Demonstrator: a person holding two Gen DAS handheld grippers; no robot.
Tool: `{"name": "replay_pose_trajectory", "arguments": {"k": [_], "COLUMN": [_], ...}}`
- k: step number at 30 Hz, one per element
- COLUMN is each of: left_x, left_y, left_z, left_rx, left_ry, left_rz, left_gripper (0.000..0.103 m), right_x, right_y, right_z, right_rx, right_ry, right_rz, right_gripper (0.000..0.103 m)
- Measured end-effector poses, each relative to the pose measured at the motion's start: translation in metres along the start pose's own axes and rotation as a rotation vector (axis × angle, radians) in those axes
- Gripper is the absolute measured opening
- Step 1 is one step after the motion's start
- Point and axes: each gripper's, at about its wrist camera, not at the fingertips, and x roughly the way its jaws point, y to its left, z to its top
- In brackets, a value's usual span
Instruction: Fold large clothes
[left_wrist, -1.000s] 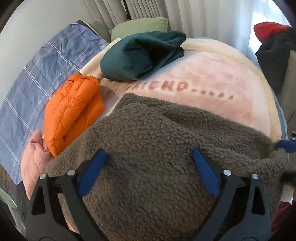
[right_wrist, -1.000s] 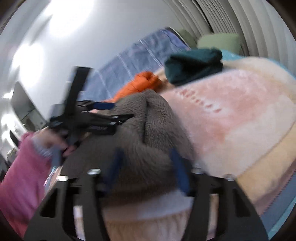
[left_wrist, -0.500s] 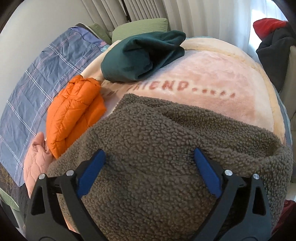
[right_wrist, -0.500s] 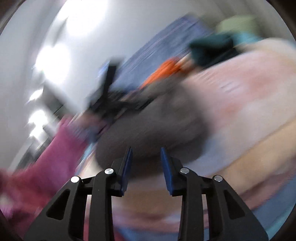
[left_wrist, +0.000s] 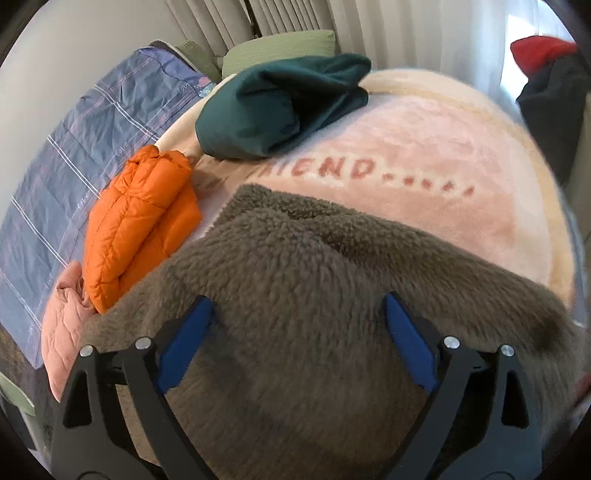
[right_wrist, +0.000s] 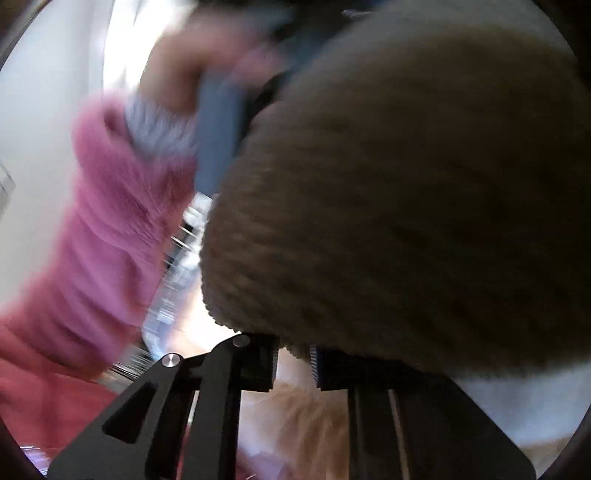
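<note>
1. The right gripper (right_wrist: 293, 363) is sitting with its jaws drawn nearly together; they have just been closing, from roughly a third open a second ago. A lip of the brown fleece garment (right_wrist: 406, 192) seems to be hanging down into the narrow gap, but blur is hiding whether the pads are actually pinching it.
2. That gripper has swung from looking across the bed to pushing in low beneath the fleece's overhanging edge, so the garment is now filling everything above and ahead of it.
3. The left gripper (left_wrist: 295, 336) is staying spread wide and has barely shifted. The fleece (left_wrist: 332, 295) is lying between and beneath its fingers without being clamped.
4. Ahead of the left gripper the fleece is lying bunched on the pink blanket (left_wrist: 424, 147). Further ahead and to its left are lying an orange puffer jacket (left_wrist: 140, 221) and a dark green garment (left_wrist: 280, 110), both already bundled up.
5. To the right gripper's left, a pink sleeve (right_wrist: 110, 221) and the person's hand (right_wrist: 177, 74) are showing, blurred.
6. I judge this as the start of a fold: the right gripper is taking the near edge while the left is steadying the pile. If the bite is shallow, the thick fleece may be slipping free when lifted.
</note>
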Motion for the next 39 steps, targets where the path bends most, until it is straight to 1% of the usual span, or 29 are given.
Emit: {"name": "replay_pose_trajectory", "arguments": {"k": [1, 3, 4, 5, 7, 8, 10, 12, 13, 14, 15, 16, 19, 21, 22, 23, 24, 25, 26, 27, 28, 29, 31, 33, 36, 37, 38, 39], "left_x": [0.001, 0.001, 0.002, 0.002, 0.002, 0.001, 0.004, 0.006, 0.005, 0.003, 0.003, 0.002, 0.002, 0.002, 0.002, 0.002, 0.002, 0.002, 0.002, 0.001, 0.001, 0.002, 0.005, 0.003, 0.002, 0.001, 0.001, 0.001], "left_y": [-0.006, -0.008, -0.007, -0.006, -0.005, -0.004, -0.004, -0.006, -0.006, -0.004, -0.003, -0.002, -0.002, -0.001, -0.001, -0.001, -0.001, -0.001, -0.001, -0.001, -0.001, -0.001, -0.005, -0.004, -0.002, -0.002, -0.002, -0.001], "left_z": [0.0, 0.004, 0.005, 0.006, 0.006, 0.005, 0.006, 0.006, 0.005, 0.005, 0.004, 0.004, 0.003, 0.003, 0.003, 0.003, 0.003, 0.003, 0.003, 0.003, 0.003, 0.003, 0.003, 0.004, 0.005, 0.004, 0.004, 0.003], "left_rx": [0.026, 0.029, 0.021, 0.016, 0.012, 0.01, 0.008, 0.027, 0.026, 0.012, 0.007, 0.003, 0.002, 0.002, 0.002, 0.002, 0.002, 0.002, 0.001, 0.001, 0.002, 0.0, 0.016, 0.01, 0.001, -0.001, -0.004, -0.005], "left_ry": [-0.005, 0.008, 0.016, 0.019, 0.017, 0.015, 0.023, 0.022, 0.019, 0.016, 0.014, 0.011, 0.009, 0.01, 0.011, 0.011, 0.012, 0.012, 0.011, 0.011, 0.011, 0.011, 0.016, 0.015, 0.012, 0.009, 0.005, 0.004], "left_rz": [0.024, 0.032, 0.029, 0.026, 0.022, 0.02, 0.012, 0.021, 0.021, 0.016, 0.014, 0.013, 0.012, 0.011, 0.011, 0.011, 0.01, 0.01, 0.009, 0.009, 0.009, 0.013, 0.035, 0.023, 0.017, 0.017, 0.015, 0.014], "left_gripper": [0.095, 0.094, 0.094, 0.094, 0.094, 0.094, 0.094, 0.095, 0.095, 0.095, 0.094, 0.094, 0.094, 0.094, 0.094, 0.094, 0.094, 0.094, 0.094, 0.094, 0.094, 0.094, 0.095, 0.094, 0.094, 0.094, 0.094, 0.094], "right_x": [-0.002, -0.007, -0.015, -0.024, -0.039, -0.037, -0.014, -0.007, -0.009, -0.014, -0.024, -0.033, -0.08, -0.112, -0.136, -0.154, -0.167, -0.174, -0.172, -0.155, -0.133, -0.116, -0.119, -0.134, -0.162, -0.178, -0.188, -0.196], "right_y": [-0.003, -0.011, -0.01, -0.006, -0.003, -0.008, -0.022, -0.013, -0.006, -0.004, -0.006, -0.009, -0.008, 0.0, 0.006, 0.01, 0.009, 0.005, 0.0, -0.016, -0.025, -0.04, -0.048, -0.044, -0.05, -0.05, -0.054, -0.061], "right_z": [0.002, 0.006, 0.005, 0.004, 0.001, 0.001, 0.0, -0.003, -0.003, -0.003, -0.004, -0.005, -0.008, -0.005, -0.008, -0.01, -0.008, -0.001, 0.005, 0.009, 0.014, 0.013, 0.011, 0.011, 0.006, 0.005, 0.001, -0.002], "right_rx": [0.001, 0.024, 0.013, -0.025, -0.079, -0.059, 0.012, -0.037, -0.077, -0.097, -0.091, -0.079, -0.11, -0.142, -0.155, -0.154, -0.144, -0.126, -0.105, -0.071, -0.054, -0.013, 0.069, 0.083, 0.147, 0.172, 0.2, 0.246], "right_ry": [0.014, 0.025, 0.026, 0.02, -0.022, -0.023, 0.003, -0.01, 0.002, 0.011, 0.029, 0.035, -0.03, -0.108, -0.181, -0.247, -0.301, -0.342, -0.345, -0.301, -0.259, -0.248, -0.284, -0.297, -0.332, -0.378, -0.422, -0.465], "right_rz": [0.013, 0.033, 0.011, -0.025, -0.103, -0.118, -0.146, -0.202, -0.221, -0.214, -0.178, -0.16, -0.162, -0.176, -0.181, -0.181, -0.18, -0.201, -0.274, -0.413, -0.457, -0.416, -0.358, -0.321, -0.259, -0.273, -0.311, -0.351], "right_gripper": [0.016, 0.016, 0.015, 0.015, 0.016, 0.017, 0.015, 0.015, 0.015, 0.015, 0.015, 0.015, 0.016, 0.018, 0.024, 0.033, 0.035, 0.035, 0.035, 0.035, 0.027, 0.027, 0.027, 0.027, 0.03, 0.042, 0.07, 0.081]}}
